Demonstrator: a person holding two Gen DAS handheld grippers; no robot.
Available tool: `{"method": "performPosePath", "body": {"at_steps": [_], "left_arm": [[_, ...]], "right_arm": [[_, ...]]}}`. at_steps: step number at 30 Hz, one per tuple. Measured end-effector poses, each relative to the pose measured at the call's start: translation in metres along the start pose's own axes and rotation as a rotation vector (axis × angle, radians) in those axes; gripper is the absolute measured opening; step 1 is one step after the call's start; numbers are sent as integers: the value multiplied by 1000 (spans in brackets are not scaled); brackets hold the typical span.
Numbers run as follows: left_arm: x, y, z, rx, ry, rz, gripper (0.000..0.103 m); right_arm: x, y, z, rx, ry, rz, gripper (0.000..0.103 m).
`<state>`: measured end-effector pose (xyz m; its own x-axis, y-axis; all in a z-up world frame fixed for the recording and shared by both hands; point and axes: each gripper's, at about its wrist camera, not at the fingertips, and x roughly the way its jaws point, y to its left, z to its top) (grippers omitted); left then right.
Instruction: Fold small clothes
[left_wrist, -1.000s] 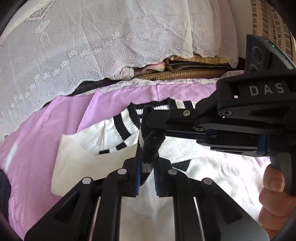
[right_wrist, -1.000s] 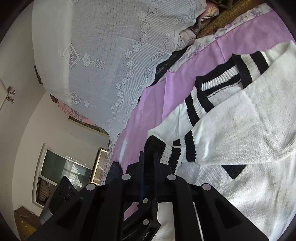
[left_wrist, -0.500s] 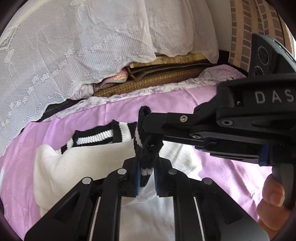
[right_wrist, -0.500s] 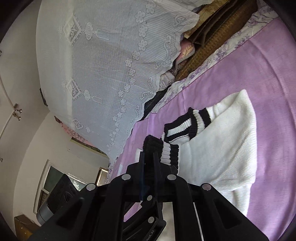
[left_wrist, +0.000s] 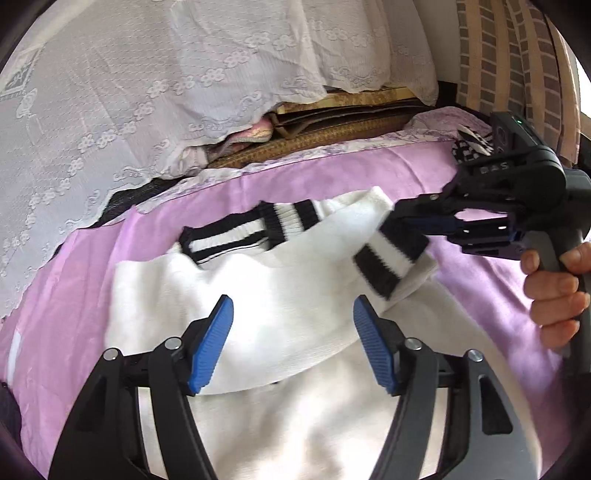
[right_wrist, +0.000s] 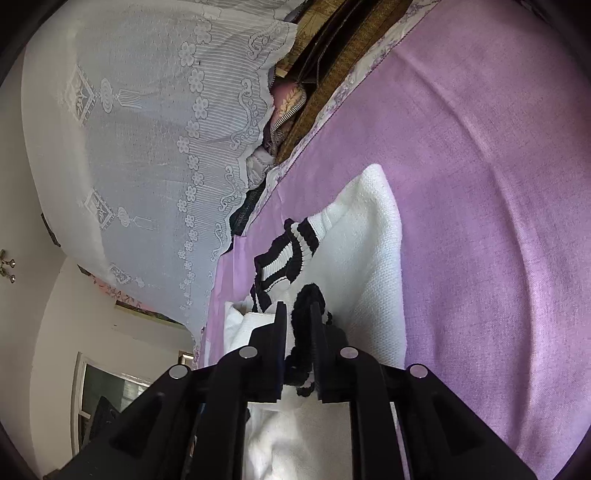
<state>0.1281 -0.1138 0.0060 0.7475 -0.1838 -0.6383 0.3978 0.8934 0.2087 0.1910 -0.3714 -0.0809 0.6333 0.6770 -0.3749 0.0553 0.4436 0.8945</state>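
Note:
A white knit sweater (left_wrist: 295, 295) with black-and-white striped trim lies folded on the purple bedsheet (left_wrist: 74, 295). My left gripper (left_wrist: 291, 328) hovers just above its white body, jaws opening wide, nothing between the blue pads (left_wrist: 212, 343). To the right, a person's hand (left_wrist: 554, 288) holds my right gripper (left_wrist: 402, 221), its tips at the striped sleeve cuff (left_wrist: 391, 258). In the right wrist view the right gripper (right_wrist: 298, 325) has its jaws opening, with the black cuff edge (right_wrist: 308, 295) loose between them; the sweater (right_wrist: 369, 277) stretches ahead.
A white lace cover (left_wrist: 147, 92) drapes over stacked folded blankets (left_wrist: 332, 118) along the bed's far side. Bare purple sheet (right_wrist: 480, 184) spreads beside the sweater. A checked curtain (left_wrist: 517, 74) hangs at the far right, and a window (right_wrist: 110, 387) shows low in the right wrist view.
Both grippers were shut on the striped cuff; now the left has let go and opened wide. The right carried the cuff rightward across the sweater and its jaws have parted.

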Motion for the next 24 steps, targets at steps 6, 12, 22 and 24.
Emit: {"method": "performPosePath", "body": {"at_steps": [6, 12, 22, 24], "left_arm": [[18, 100, -10, -188, 87, 109, 72], [59, 151, -18, -248, 191, 240, 72], [84, 195, -63, -403, 293, 369, 75], [82, 191, -63, -382, 286, 397, 75]], "right_arm": [[5, -3, -3, -11, 7, -65, 46], [16, 20, -9, -197, -21, -247, 12], [12, 19, -4, -288, -107, -423, 9], [9, 12, -3, -262, -102, -388, 10]]}}
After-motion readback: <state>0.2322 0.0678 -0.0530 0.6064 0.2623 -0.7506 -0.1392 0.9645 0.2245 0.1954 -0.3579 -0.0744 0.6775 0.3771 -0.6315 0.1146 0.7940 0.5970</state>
